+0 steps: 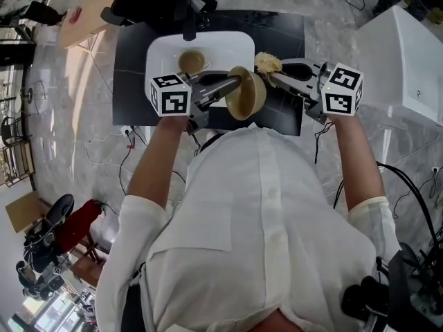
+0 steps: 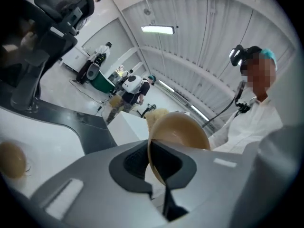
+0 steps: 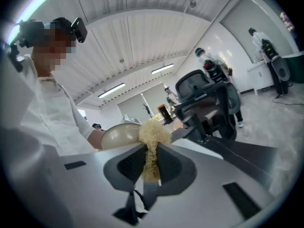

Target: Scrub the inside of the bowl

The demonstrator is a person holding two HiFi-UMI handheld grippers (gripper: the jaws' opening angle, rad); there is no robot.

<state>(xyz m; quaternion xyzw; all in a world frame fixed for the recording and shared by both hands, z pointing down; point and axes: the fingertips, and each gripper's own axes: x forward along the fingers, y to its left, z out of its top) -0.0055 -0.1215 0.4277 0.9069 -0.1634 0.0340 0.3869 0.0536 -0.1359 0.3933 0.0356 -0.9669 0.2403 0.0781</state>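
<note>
A tan bowl [image 1: 246,93] hangs tilted on its side above the front edge of the black table, its rim pinched in my left gripper [image 1: 234,83]. The left gripper view shows the bowl [image 2: 183,129] edge-on between the jaws. My right gripper [image 1: 273,77] is shut on a pale yellow fibrous scrubber [image 1: 268,63], held just right of the bowl and apart from it. In the right gripper view the scrubber [image 3: 153,137] sticks up from the jaws with the bowl [image 3: 121,137] close behind it on the left.
A white sink tray [image 1: 160,50] lies on the black table [image 1: 131,81], with a second small tan bowl [image 1: 192,61] in it. A dark stand rises behind the tray. A white cabinet [image 1: 408,61] stands to the right, cables on the floor around.
</note>
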